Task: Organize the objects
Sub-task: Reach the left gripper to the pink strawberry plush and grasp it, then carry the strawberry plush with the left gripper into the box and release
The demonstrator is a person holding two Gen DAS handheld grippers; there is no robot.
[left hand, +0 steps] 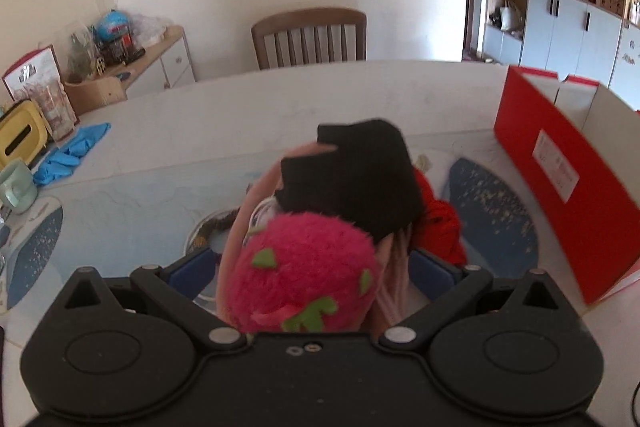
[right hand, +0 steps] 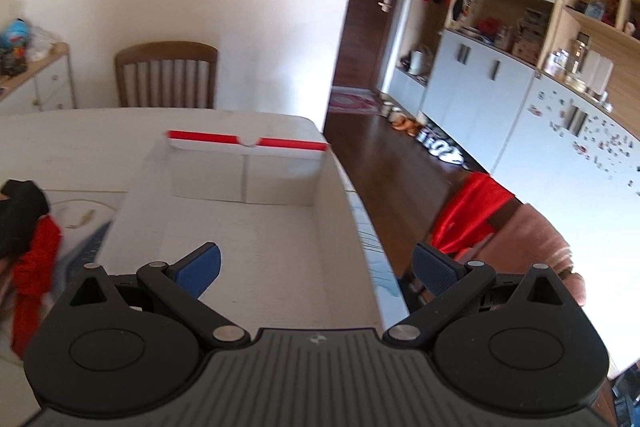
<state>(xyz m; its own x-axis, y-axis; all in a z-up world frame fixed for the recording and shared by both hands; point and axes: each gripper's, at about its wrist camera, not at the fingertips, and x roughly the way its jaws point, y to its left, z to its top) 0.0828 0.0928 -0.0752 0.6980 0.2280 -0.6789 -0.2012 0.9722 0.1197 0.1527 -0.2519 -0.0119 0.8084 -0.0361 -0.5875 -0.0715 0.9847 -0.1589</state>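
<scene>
My left gripper is shut on a bundle of soft things: a fuzzy pink strawberry hat, a pale pink garment and a black knit piece hanging forward above the table. A red garment lies on the table just behind them; it also shows in the right wrist view. A red cardboard box stands open to the right. My right gripper is open and empty, held above the box's white inside.
A wooden chair stands behind the white table. Blue gloves, a green mug and a yellow tissue box are at the table's left. A person's pink sleeve is at the right.
</scene>
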